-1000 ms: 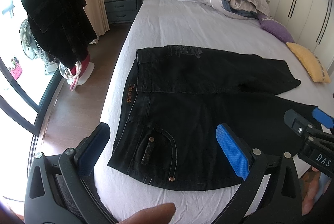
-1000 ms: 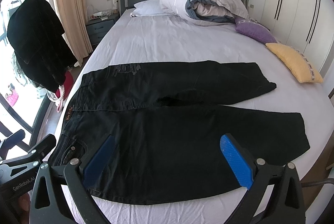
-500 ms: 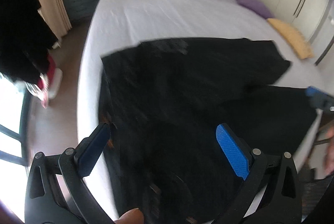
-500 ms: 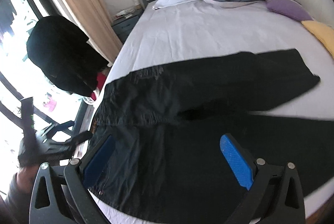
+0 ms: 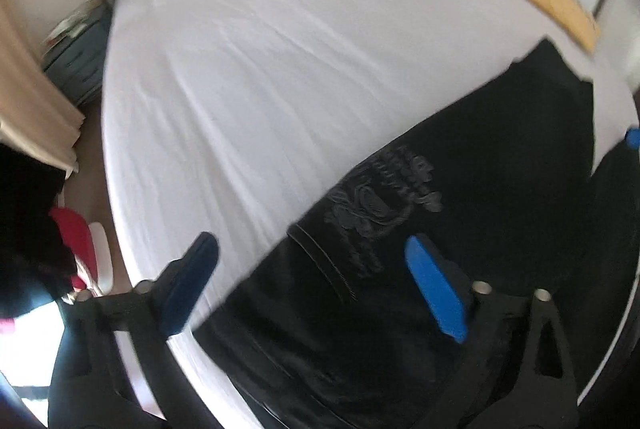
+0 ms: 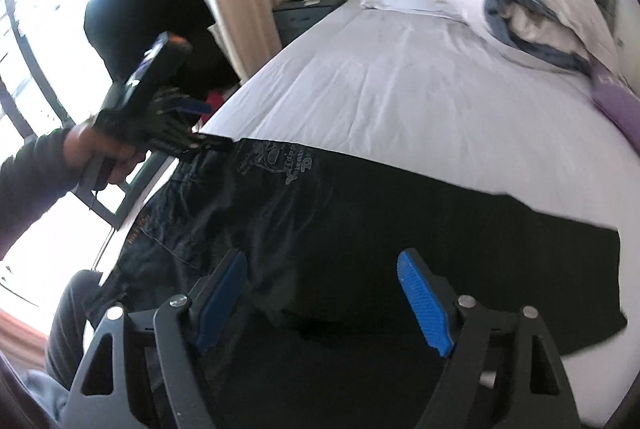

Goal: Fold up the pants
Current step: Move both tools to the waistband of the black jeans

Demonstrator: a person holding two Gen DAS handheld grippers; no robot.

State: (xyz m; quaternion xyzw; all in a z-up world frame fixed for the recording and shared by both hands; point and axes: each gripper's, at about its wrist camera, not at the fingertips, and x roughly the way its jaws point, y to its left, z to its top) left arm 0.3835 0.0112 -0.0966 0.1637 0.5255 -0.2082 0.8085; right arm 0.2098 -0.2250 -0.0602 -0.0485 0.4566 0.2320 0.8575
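Pants lie along the bed's near edge; left gripper spread at their waist corner, seemingly touching; right gripper spread above.

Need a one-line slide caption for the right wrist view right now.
Left gripper reaches the far waistband corner of black pants on the bed; right gripper hovers open.

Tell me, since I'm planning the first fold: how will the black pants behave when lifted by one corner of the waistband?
The black pants lie flat and follow the bed, so they will probably drape limply. Stitched seams and a waistband patch suggest denim: likely fairly heavy, tending to sag. The left gripper is at the far waistband corner.
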